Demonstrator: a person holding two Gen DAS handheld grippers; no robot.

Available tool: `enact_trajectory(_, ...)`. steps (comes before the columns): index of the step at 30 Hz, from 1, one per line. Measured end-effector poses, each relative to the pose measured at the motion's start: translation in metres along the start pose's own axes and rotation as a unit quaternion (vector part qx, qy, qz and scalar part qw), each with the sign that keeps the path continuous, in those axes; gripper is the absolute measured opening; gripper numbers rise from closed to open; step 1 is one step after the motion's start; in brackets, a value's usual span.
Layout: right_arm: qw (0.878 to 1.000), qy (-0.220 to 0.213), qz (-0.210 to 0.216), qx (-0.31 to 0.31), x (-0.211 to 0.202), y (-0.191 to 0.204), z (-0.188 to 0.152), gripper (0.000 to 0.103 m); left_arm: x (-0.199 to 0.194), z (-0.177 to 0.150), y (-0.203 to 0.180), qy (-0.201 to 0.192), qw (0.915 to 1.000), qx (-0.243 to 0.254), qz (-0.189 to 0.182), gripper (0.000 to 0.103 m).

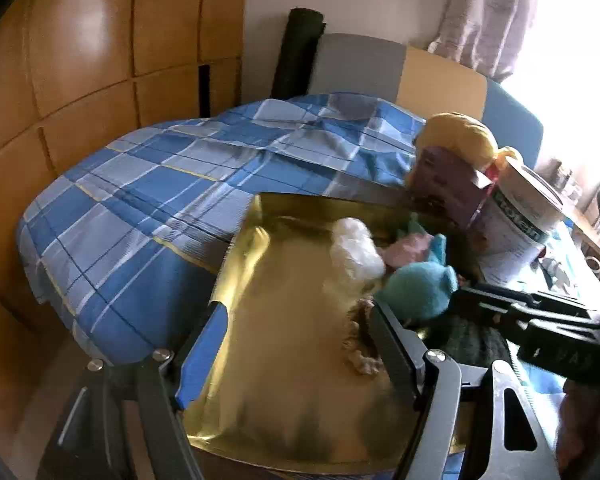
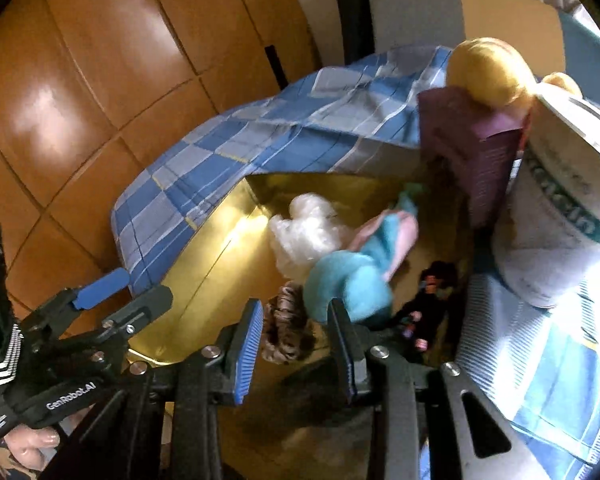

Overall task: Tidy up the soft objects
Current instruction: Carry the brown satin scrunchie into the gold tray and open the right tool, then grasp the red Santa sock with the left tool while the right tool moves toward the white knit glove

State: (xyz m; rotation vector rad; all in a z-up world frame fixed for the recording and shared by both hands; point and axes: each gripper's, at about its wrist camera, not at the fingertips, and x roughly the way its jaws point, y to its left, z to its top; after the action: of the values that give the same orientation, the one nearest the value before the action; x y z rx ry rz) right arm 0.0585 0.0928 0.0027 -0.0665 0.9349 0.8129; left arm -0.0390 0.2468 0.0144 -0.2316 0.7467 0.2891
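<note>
Lengthwise, teal plush slanting rearward-right.

Soft toys lying in a gold box

A teal and pink plush toy lies beside white fluffy stuffing; a striped scrunchie and a dark doll lie near it.

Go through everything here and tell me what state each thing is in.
Gold box: open, toys inside.
Teal plush: lying in box.
White fluff: lying in box.
Tub: upright, lid on.
Left gripper: open across the box wall.
Right gripper: open, empty.
</note>
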Motion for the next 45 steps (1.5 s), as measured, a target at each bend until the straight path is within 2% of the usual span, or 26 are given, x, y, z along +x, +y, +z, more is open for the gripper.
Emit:
enact_trajectory(11, 0.998, -0.040, -0.044, 0.004, -0.047, -0.033, -0.015, 0.033, -0.003, -0.007, -0.038, 0.008, 0.9986, 0.042, -0.030, 0.074)
enact_trajectory(15, 0.996, -0.053, -0.061, 0.030, -0.067, -0.061, -0.021, 0.033, -0.007, -0.007, -0.053, 0.007, 0.9972, 0.063, -0.038, 0.074)
enact_trajectory(19, 0.992, -0.060, -0.095, 0.059, -0.087, -0.096, -0.026, 0.033, -0.010, -0.007, -0.068, 0.007, 0.9948, 0.087, -0.053, 0.074)
enact_trajectory(25, 0.976, -0.083, -0.166, 0.113, -0.126, -0.159, -0.033, 0.033, -0.008, -0.010, -0.093, 0.023, 0.9899, 0.113, -0.083, 0.074)
enact_trajectory(29, 0.958, -0.094, -0.215, 0.166, -0.153, -0.217, -0.039, 0.033, -0.008, -0.010, -0.116, 0.029, 0.9828, 0.144, -0.111, 0.074)
enact_trajectory(32, 0.937, -0.098, -0.265, 0.205, -0.172, -0.264, -0.050, 0.033, -0.010, -0.010, -0.142, 0.032, 0.9740, 0.179, -0.135, 0.074)
enact_trajectory(33, 0.926, -0.099, -0.284, 0.226, -0.179, -0.283, -0.057, 0.033, -0.010, -0.009, -0.152, 0.034, 0.9704, 0.191, -0.144, 0.074)
enact_trajectory(36, 0.904, -0.114, -0.309, 0.273, -0.196, -0.316, -0.079, 0.033, -0.011, -0.008, -0.184, 0.035, 0.9598, 0.226, -0.163, 0.074)
enact_trajectory(38, 0.889, -0.128, -0.310, 0.311, -0.203, -0.334, -0.098, 0.033, -0.009, -0.006, -0.206, 0.041, 0.9533, 0.240, -0.179, 0.074)
enact_trajectory(40, 0.872, -0.122, -0.299, 0.368, -0.208, -0.352, -0.113, 0.033, -0.008, -0.004, -0.233, 0.041, 0.9462, 0.256, -0.194, 0.074)
enact_trajectory(41, 0.862, -0.139, -0.285, 0.395, -0.215, -0.360, -0.119, 0.033, -0.005, -0.003, -0.246, 0.041, 0.9432, 0.264, -0.198, 0.074)
enact_trajectory(45, 0.844, -0.158, -0.262, 0.441, -0.228, -0.372, -0.132, 0.033, 0.008, 0.003, -0.304, 0.047, 0.9301, 0.287, -0.224, 0.074)
